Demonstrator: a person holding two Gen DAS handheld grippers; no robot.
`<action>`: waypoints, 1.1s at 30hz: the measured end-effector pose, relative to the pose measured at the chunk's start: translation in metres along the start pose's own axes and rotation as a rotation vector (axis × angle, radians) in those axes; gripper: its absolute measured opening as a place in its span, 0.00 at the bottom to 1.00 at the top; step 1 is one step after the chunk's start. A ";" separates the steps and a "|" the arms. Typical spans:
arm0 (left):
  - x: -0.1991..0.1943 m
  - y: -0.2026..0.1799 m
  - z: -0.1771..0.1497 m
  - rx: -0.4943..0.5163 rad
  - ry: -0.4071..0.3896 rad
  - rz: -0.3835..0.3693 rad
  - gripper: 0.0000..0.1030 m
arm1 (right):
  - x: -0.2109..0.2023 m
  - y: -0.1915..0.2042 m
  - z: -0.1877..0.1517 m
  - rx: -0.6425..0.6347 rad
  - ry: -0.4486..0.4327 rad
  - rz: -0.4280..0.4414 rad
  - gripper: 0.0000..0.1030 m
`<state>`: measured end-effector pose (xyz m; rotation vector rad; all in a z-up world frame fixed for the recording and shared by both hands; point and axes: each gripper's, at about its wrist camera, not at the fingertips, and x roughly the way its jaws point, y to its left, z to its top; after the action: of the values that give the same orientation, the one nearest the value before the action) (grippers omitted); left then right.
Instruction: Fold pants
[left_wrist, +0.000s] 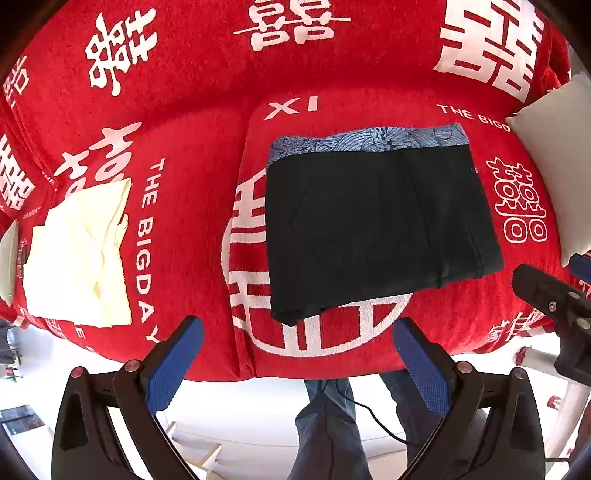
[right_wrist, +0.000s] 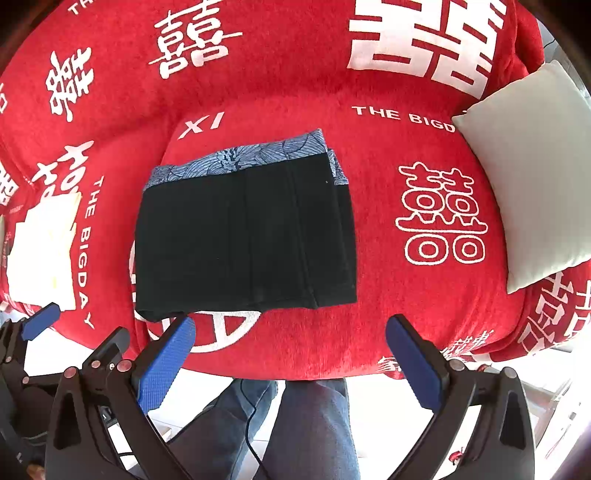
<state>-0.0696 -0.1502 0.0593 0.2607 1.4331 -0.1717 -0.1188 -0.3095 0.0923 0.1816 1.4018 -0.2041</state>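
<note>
Folded black pants (left_wrist: 376, 229) lie on the red sofa seat (left_wrist: 207, 177).
A neat rectangle with a blue patterned waistband along its far edge; left tongs (left_wrist: 297, 334) and right tongs (right_wrist: 290, 330) hang spread, holding nothing, near its front edge.

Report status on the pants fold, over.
Left hand-held gripper open, empty; right hand-held gripper open, empty. Black pants folded flat on red sofa cover. Nothing on them.
</note>
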 end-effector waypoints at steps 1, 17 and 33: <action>0.000 0.000 0.000 -0.001 0.001 0.000 1.00 | 0.000 0.000 0.000 0.000 0.001 0.000 1.00; -0.001 -0.002 0.002 -0.003 0.003 -0.005 1.00 | -0.001 0.001 0.004 -0.010 0.003 0.003 1.00; 0.001 -0.001 0.002 -0.009 0.008 -0.013 1.00 | 0.002 0.003 0.004 -0.011 0.006 0.003 1.00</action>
<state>-0.0680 -0.1516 0.0582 0.2453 1.4432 -0.1747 -0.1141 -0.3073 0.0912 0.1756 1.4080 -0.1938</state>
